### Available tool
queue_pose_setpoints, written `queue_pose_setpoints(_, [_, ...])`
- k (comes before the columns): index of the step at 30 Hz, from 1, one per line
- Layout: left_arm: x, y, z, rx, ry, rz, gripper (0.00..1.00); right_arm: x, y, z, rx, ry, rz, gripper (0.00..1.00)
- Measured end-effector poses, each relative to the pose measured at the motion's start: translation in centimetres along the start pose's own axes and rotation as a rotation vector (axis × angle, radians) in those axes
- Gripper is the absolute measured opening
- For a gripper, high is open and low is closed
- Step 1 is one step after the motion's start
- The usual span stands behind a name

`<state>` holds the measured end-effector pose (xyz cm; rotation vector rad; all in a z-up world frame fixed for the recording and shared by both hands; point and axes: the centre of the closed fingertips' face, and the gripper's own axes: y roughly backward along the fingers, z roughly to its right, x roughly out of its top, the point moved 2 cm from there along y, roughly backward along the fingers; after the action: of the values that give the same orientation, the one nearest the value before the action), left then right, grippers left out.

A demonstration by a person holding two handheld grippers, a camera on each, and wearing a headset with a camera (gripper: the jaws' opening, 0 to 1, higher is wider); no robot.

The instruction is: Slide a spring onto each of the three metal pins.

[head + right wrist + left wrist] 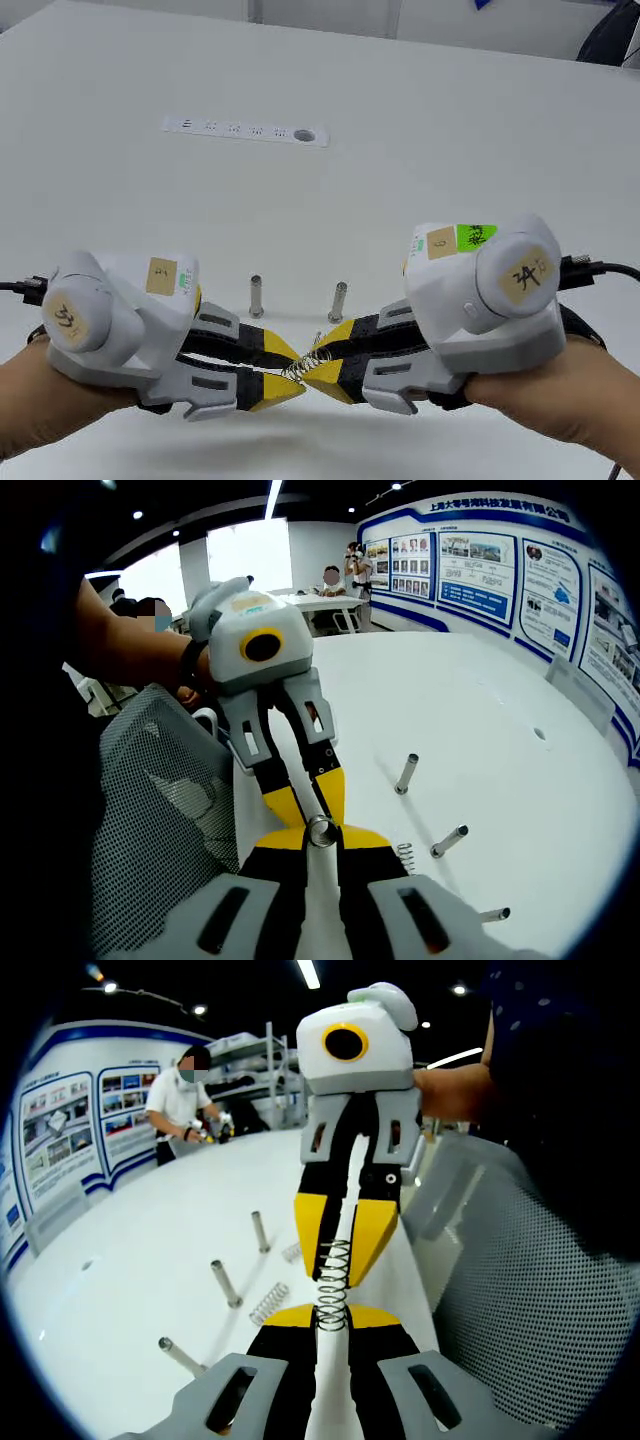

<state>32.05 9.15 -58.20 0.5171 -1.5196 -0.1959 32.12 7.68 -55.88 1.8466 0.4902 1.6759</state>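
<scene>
Head view: my two tools meet tip to tip at the lower middle of the frame, above the white bench (450, 150). Between their yellow tips runs the spring (300, 366), a short, thin coil of bright wire, tilted so that it rises from left to right. My left tool (292, 370) is clenched on its lower end and my right tool (322, 365) on its upper end. Just above them in the frame, two metal pins (256, 296) stand upright on the bench, short grey cylinders set a little apart. A white power strip (245, 130) lies in the upper part of the frame.

In the left gripper view the spring (332, 1285) shows side-on at the centre, its open coils evenly spaced. It runs from my own left tool (330, 1318) at the bottom up into the right tool (337, 1265), which points down from the top. Three pins stand in a line at the lower left. Two loose springs (268, 1302) lie on the bench near that line, between the pins and the tools.

In the right gripper view the spring (320, 830) appears end-on, a small metal ring with a dark centre, pinched between the yellow tips of my right tool (322, 838). The left tool (318, 810) reaches it from the upper left. Three pins sit at the right of the frame.
</scene>
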Motion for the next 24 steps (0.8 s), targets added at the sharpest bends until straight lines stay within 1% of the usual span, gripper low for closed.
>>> queue_pose_setpoints(4, [0.0,0.1,-0.1,0.004,0.003,0.003,0.10,0.3,-0.2,0.0,0.005,0.016,-0.010,0.11])
queue_pose_setpoints(9, [-0.1,0.1,-0.1,0.005,0.003,-0.001,0.10,0.5,-0.5,-0.1,0.018,0.037,-0.037,0.11])
queue_pose_setpoints(15, [-0.1,0.2,-0.2,0.022,0.005,-0.001,0.11,0.7,-0.7,0.1,0.025,0.053,-0.063,0.11])
queue_pose_setpoints(17, [-0.1,0.2,-0.3,0.025,0.012,0.005,0.11,0.8,-0.7,0.1,0.028,0.054,-0.067,0.11])
queue_pose_setpoints(20, [0.2,0.5,-0.5,0.034,0.027,0.026,0.13,1.0,-0.8,0.2,0.031,0.061,-0.075,0.11])
queue_pose_setpoints(24, [0.1,0.7,-0.6,0.046,0.030,0.024,0.15,1.4,-0.8,0.5,0.035,0.068,-0.079,0.11])
